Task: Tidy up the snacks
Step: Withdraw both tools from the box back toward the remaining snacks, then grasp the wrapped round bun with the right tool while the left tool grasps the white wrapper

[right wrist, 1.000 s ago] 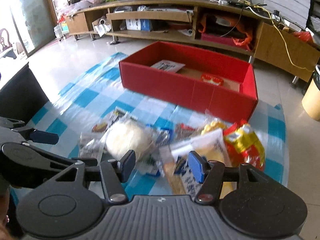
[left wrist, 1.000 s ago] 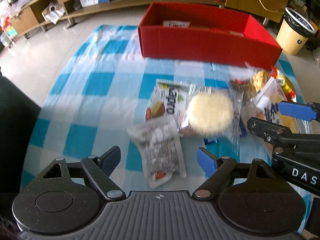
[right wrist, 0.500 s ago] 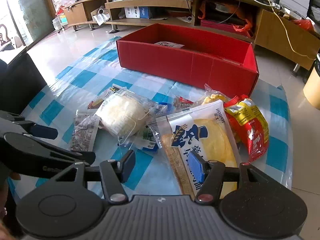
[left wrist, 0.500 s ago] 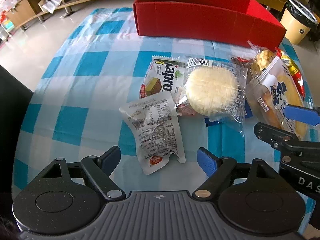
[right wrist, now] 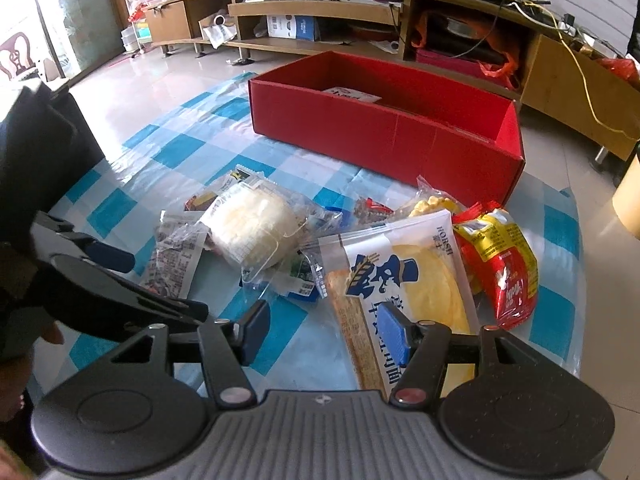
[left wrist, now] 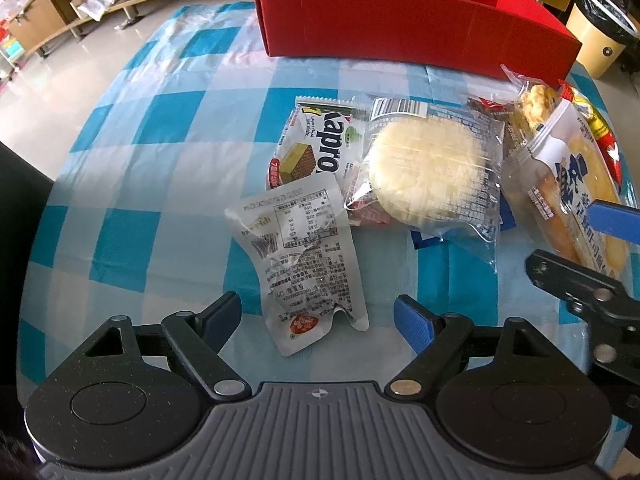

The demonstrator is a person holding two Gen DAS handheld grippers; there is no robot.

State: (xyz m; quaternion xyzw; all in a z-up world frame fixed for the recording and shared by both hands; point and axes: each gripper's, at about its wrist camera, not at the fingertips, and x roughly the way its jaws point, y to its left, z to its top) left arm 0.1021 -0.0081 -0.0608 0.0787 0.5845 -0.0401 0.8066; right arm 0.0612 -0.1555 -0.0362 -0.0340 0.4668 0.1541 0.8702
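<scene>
Snack packets lie heaped on a blue-and-white checked cloth (left wrist: 168, 152), in front of a long red cardboard box (left wrist: 400, 28). The left gripper (left wrist: 318, 316) hangs over the heap's near edge with its blue fingers (left wrist: 414, 326) spread apart, gripping nothing; a silvery pouch (left wrist: 304, 256) (printed side up, label text facing the camera) lies flat with its bottom end between them, touching neither. Behind the pouch sit a Kapro wafer packet (left wrist: 316, 148) and a clear-wrapped round cake (left wrist: 430, 168). The right gripper (right wrist: 324, 330) hovers released, its right finger above a bagged toast slice (right wrist: 404, 276), nothing held.
</scene>
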